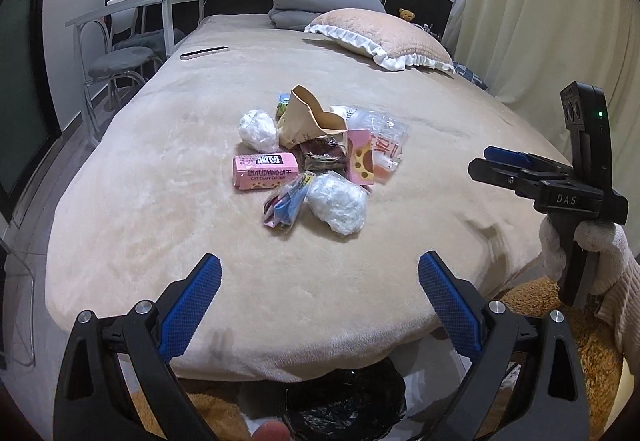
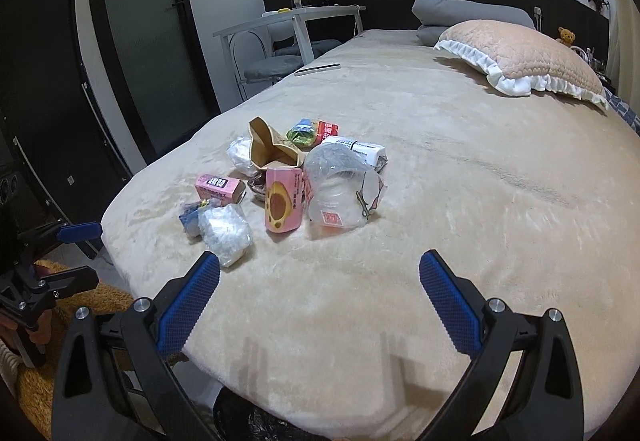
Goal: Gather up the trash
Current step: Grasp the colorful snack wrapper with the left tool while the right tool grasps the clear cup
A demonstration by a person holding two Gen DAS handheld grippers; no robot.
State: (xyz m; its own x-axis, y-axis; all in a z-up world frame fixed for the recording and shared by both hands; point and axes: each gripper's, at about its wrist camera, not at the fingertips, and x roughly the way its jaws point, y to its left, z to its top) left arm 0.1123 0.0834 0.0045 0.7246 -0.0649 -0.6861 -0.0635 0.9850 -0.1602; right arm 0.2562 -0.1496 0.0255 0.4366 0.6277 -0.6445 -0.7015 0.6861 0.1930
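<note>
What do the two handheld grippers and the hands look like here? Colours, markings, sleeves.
Both the left gripper and the right gripper have black frames with silver bolts and blue textured fingers. The right gripper's body reads "DAS" and shows a green light. The right hand wears a white glove and cream knit sleeve.

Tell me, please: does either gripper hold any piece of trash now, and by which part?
Nothing is held. The left gripper and the right gripper are both open with nothing between the fingers, short of the trash pile on the bed.

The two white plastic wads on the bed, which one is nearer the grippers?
The bigger wad at the pile's front edge, beside the blue wrappers. The other wad sits farther back, left of the brown paper bag.
</note>
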